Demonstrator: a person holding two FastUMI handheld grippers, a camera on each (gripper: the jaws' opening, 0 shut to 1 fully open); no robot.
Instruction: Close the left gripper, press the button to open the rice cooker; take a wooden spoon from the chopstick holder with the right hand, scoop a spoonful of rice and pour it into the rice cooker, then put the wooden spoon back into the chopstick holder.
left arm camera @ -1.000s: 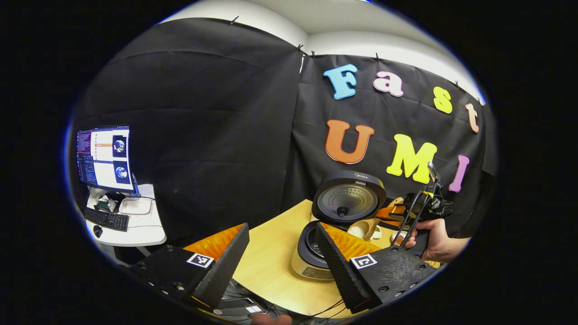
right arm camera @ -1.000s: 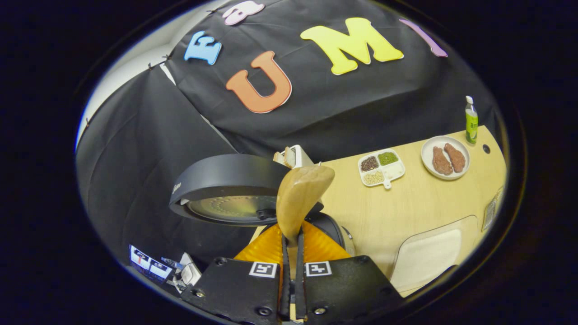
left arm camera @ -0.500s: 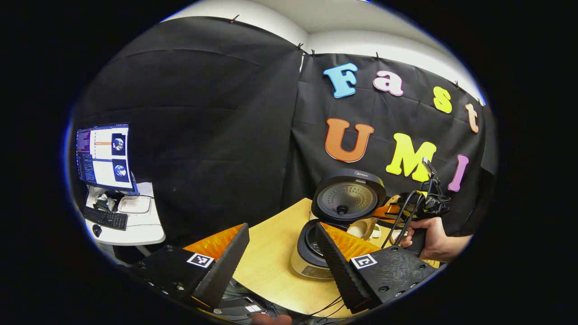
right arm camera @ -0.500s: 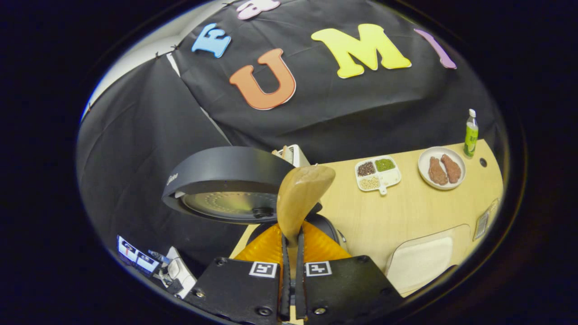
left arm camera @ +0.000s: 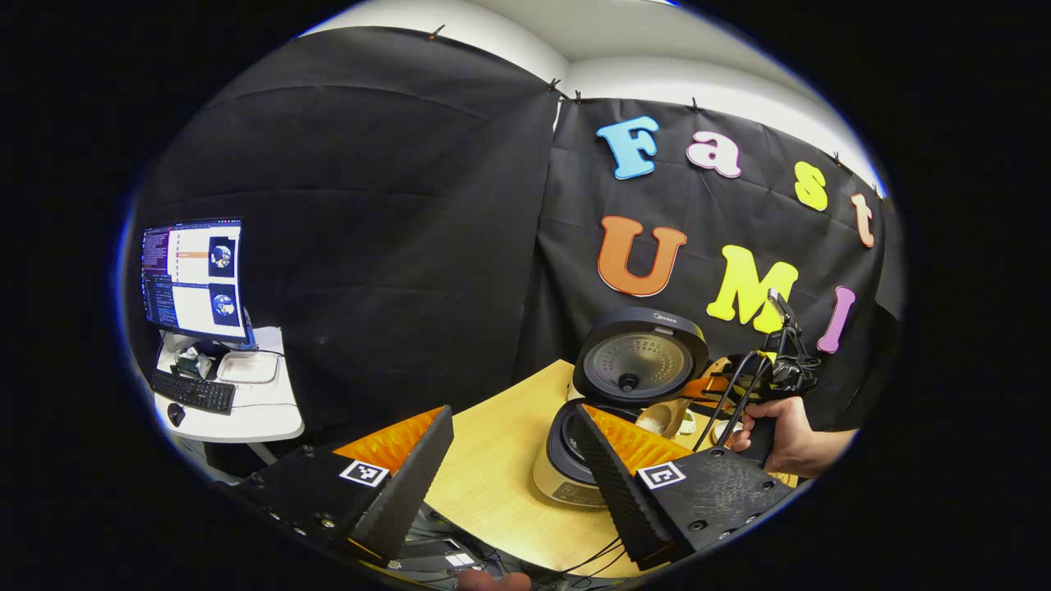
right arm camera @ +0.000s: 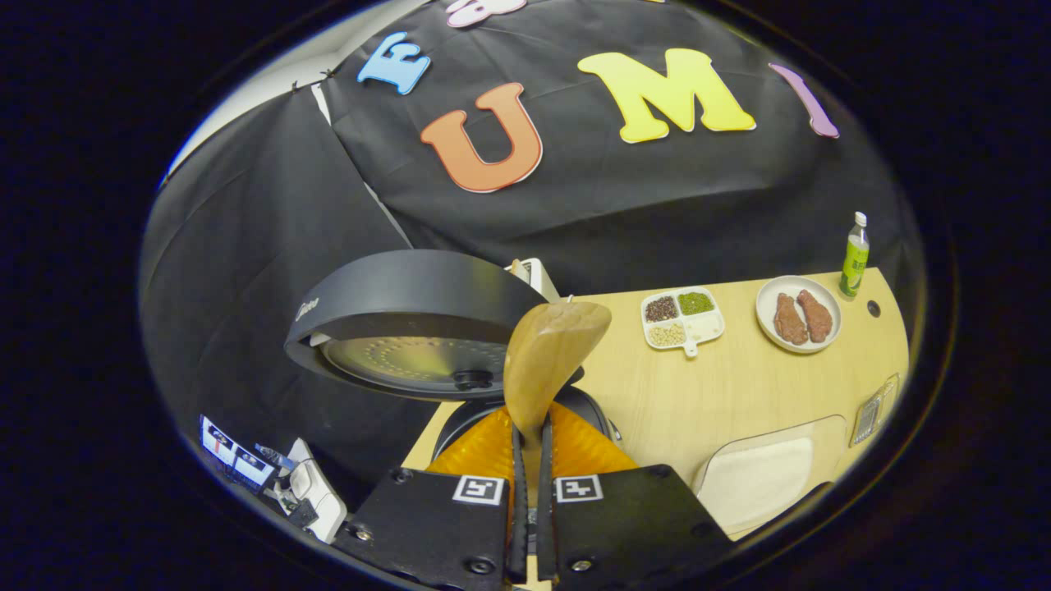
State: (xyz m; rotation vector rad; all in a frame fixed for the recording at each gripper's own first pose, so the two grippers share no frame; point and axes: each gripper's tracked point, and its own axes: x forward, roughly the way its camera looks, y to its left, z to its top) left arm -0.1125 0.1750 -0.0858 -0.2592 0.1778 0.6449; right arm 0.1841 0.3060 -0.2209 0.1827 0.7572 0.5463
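1. The booth is enclosed by black cloth (left arm camera: pixel 369 205), which is pinned along its top edge and hung in two panels that meet at a corner.
2. A pale wall (left arm camera: pixel 657 78) and ceiling are seen above the cloth.
3. A light wooden table (right arm camera: pixel 739 394) is set against the cloth.
4. A small white desk (left arm camera: pixel 246 406) is placed off to the side, and a lit monitor (left arm camera: pixel 195 279) and a dark keyboard (left arm camera: pixel 193 391) are kept on it.

right tool (right arm camera: pixel 530 460) and wooden spoon (right arm camera: pixel 548 355) lowered toward rice cooker (right arm camera: pixel 427 324)
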